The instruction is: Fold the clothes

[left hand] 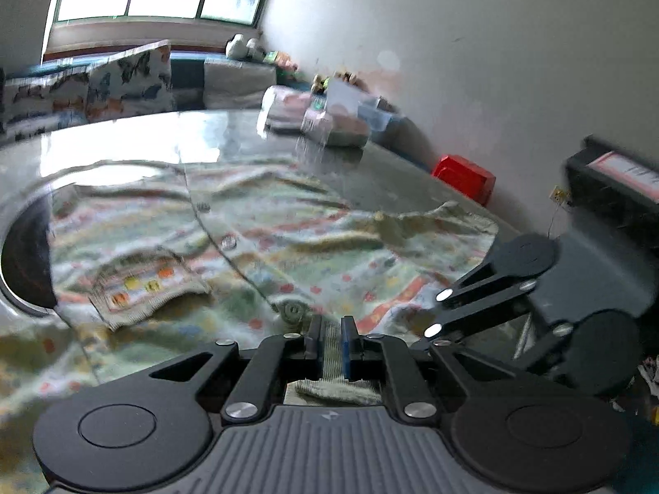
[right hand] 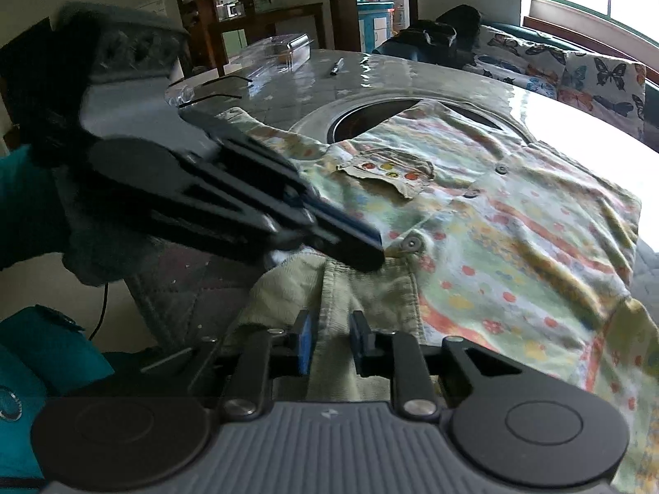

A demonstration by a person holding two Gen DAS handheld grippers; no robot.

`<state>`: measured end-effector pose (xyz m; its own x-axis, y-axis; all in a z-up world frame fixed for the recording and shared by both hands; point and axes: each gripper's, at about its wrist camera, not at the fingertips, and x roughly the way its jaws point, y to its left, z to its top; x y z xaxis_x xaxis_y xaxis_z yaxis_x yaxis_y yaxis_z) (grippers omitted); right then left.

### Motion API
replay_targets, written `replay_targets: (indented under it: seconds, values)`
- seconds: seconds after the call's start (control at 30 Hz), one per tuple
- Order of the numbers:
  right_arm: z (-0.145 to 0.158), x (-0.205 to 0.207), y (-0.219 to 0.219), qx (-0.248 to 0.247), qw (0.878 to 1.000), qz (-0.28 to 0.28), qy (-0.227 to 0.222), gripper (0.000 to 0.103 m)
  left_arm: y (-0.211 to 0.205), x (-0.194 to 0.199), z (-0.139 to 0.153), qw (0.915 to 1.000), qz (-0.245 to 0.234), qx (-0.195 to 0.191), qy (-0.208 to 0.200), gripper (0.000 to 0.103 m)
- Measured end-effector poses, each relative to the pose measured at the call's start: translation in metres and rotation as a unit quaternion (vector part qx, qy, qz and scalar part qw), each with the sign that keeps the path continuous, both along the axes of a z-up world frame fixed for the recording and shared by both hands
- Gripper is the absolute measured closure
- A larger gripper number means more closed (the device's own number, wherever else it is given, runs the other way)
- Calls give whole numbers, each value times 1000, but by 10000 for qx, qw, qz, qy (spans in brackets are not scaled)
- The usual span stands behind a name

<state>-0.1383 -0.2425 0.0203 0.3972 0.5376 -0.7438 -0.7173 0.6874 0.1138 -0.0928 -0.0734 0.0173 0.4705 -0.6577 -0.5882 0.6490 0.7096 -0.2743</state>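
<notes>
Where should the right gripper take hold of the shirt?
Probably at the plain green hem nearest you, approached from the table's near edge. That doubled band hangs free over the edge, already between the right gripper's fingers, while the rest of the shirt lies flat.

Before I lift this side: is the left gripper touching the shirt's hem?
Touching. The left wrist view shows the left gripper pinching the pale green hem of the shirt between its fingers.
</notes>
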Motion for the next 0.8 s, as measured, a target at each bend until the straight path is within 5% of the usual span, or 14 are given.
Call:
replay_targets:
  seconds: [0.4, 0.8]
  values:
    - [14, 43, -8, 202, 9947, -871, -516, 84, 1, -7, -15, 9998, -54, 158, 134, 94]
    - [-7, 59, 9, 91, 9947, -875, -530, 86, 2, -8, -15, 9998, -54, 124, 163, 94]
